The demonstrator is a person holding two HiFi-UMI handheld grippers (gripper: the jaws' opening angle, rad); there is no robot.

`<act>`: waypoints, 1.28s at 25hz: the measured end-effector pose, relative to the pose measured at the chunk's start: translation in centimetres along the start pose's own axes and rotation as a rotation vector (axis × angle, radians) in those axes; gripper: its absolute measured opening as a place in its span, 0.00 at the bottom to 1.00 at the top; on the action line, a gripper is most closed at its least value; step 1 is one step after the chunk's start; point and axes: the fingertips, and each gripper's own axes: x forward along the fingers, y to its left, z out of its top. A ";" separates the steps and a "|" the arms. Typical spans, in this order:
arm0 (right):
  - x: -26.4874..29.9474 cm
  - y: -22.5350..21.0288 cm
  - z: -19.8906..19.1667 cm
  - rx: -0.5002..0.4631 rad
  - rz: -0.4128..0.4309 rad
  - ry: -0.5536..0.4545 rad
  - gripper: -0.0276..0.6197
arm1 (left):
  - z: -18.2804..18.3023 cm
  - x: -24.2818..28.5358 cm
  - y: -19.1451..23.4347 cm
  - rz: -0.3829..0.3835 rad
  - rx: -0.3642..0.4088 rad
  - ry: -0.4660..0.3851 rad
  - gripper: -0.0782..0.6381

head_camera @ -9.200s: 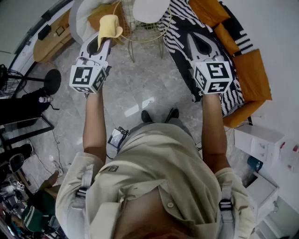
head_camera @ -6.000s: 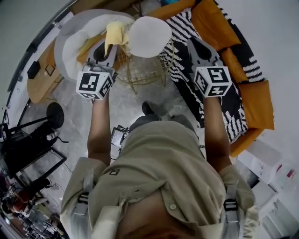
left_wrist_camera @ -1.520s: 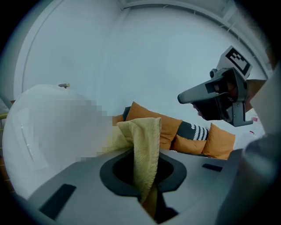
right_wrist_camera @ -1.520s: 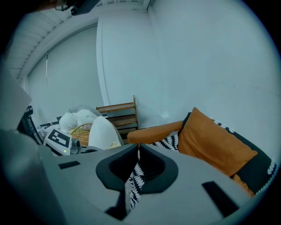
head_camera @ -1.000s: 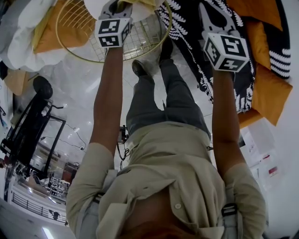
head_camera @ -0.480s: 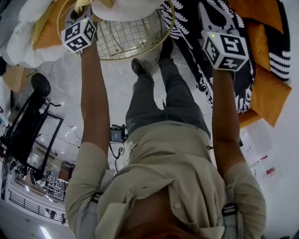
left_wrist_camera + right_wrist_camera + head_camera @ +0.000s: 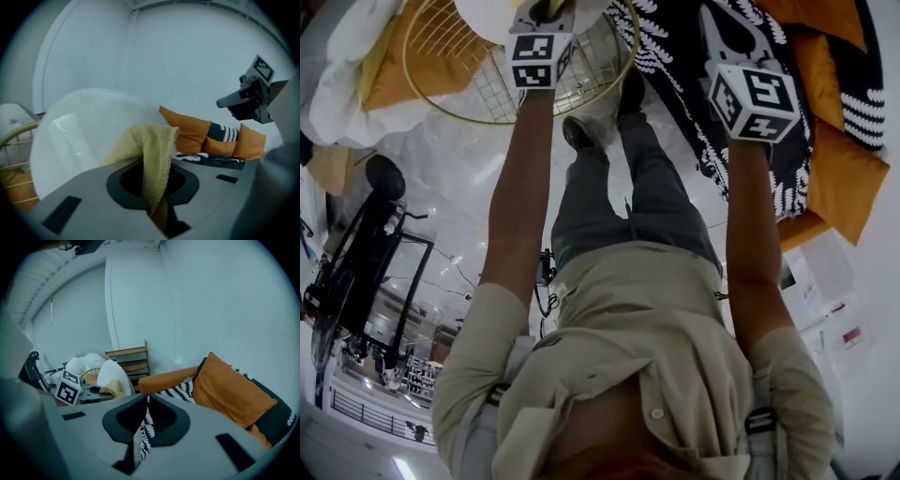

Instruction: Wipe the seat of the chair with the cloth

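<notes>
Cloth of yellow towelling (image 7: 157, 140) sits pinched in our left tongs (image 7: 151, 165). The jaws are closed on it, with one fold draped over their tips and a tail hanging down between them. In the left gripper view the white rounded chair seat (image 7: 79, 133) fills the 9 o'clock side just behind the cloth. We cannot tell whether the cloth touches it. A thin gold wire frame (image 7: 16, 130) curves out from under the seat at 9 o'clock. In the head view we hold these tongs out at 12 o'clock, tip over the seat's edge, and the frame's ring and wire grid spread below it toward 11 o'clock.

Our right tongs (image 7: 146, 398) are at 1 o'clock in the head view, well apart from the chair, above a black-and-white patterned throw (image 7: 670, 56). Their jaws meet at the tips with nothing held, and the throw shows through the slit behind them. Orange cushions (image 7: 839, 173) lie at 2 o'clock on the sofa. Between chair and sofa, near 12 o'clock, our black shoes (image 7: 579, 136) stand on the pale marble floor (image 7: 450, 197).
</notes>
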 end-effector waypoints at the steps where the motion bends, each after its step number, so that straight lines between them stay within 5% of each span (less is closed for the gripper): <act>1: -0.1 -0.3 -0.1 0.002 -0.003 0.002 0.09 | -0.2 0.9 -2.2 -0.044 0.018 0.008 0.19; 5: -0.2 -0.6 -0.3 0.006 -0.003 0.005 0.09 | -0.8 2.8 -7.3 -0.132 0.063 0.024 0.19; 11: 0.5 0.0 -0.5 -0.007 0.012 0.013 0.09 | -0.5 3.4 -7.6 -0.119 -0.055 -0.008 0.19; 16: 0.9 1.0 -0.2 -0.016 0.024 0.016 0.09 | -0.9 2.5 -6.1 -0.106 -0.009 -0.005 0.19; 20: 1.4 1.7 0.0 -0.015 0.031 0.011 0.09 | -1.1 -0.3 -0.1 -0.020 0.012 0.004 0.19; 27: 1.9 2.9 0.0 -0.014 0.040 0.015 0.09 | -2.7 -8.8 16.9 0.298 -0.042 0.036 0.19; 32: 2.2 3.5 0.3 -0.031 0.048 0.020 0.09 | -2.7 -11.8 21.0 0.386 -0.053 0.027 0.18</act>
